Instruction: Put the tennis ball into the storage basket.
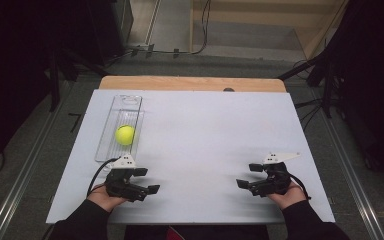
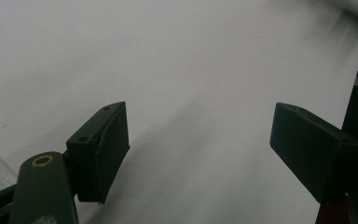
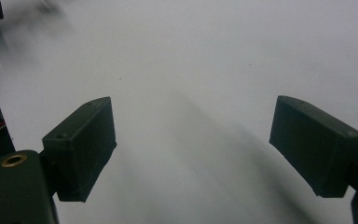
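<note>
Overhead, yellow ball [image 1: 125,134] in clear tray [image 1: 105,145]; left tool [image 1: 147,180] and right tool [image 1: 250,175] seemingly released, empty.

1. The left hand [image 1: 102,196] comes in from the bottom of the high view in a dark sleeve and holds the left gripper [image 1: 147,180] low over the table, pointing toward the middle.
2. Its jaws stand apart with nothing between them; in the left gripper view both black pads are clear of any thing.
3. The right hand [image 1: 289,194], also dark-sleeved, holds the right gripper [image 1: 249,175], which points inward toward the left one.
4. Its jaws are likewise spread and bare in the right gripper view.
5. A cable trails from each gripper; a grey plate tops each.
6. The two grippers are well apart.
</note>
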The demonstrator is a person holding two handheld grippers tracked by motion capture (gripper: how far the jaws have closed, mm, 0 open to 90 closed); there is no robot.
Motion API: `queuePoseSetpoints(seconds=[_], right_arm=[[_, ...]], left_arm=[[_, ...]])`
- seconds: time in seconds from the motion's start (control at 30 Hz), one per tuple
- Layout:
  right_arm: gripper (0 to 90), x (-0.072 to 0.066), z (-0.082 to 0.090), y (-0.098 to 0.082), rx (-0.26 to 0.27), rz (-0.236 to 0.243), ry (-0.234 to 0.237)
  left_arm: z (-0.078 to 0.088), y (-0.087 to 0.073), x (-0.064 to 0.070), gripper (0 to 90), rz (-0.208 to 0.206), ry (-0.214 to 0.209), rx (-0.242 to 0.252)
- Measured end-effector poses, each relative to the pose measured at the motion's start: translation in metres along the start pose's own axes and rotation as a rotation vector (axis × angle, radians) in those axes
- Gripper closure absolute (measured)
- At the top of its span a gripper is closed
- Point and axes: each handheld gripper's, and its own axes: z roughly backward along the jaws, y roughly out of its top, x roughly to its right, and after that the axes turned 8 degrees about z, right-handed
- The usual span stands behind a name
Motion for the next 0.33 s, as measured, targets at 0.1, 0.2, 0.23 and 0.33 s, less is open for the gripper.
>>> queuePoseSetpoints(seconds=[0.1, 0.2, 0.23, 0.33], right_arm=[[12.4, 0.0000, -0.0001, 0.0000, 0.000, 0.001, -0.001], [12.4, 0.0000, -0.0001, 0.0000, 0.000, 0.001, -0.001], [12.4, 0.0000, -0.0001, 0.0000, -0.001, 0.001, -0.001], [12.4, 0.0000, -0.0002, 0.0001, 0.000, 0.003, -0.001]], left_arm=[[0.0000, -0.0001, -0.0002, 20.4, 0.000, -0.001, 0.001], [-0.0001, -0.0003, -0.0004, 20.4, 0.000, -0.002, 0.001], [-0.0002, -0.0003, -0.0005, 20.4, 0.000, -0.001, 0.001], [0.0001, -0.0003, -0.0009, 20.4, 0.000, 0.003, -0.001]])
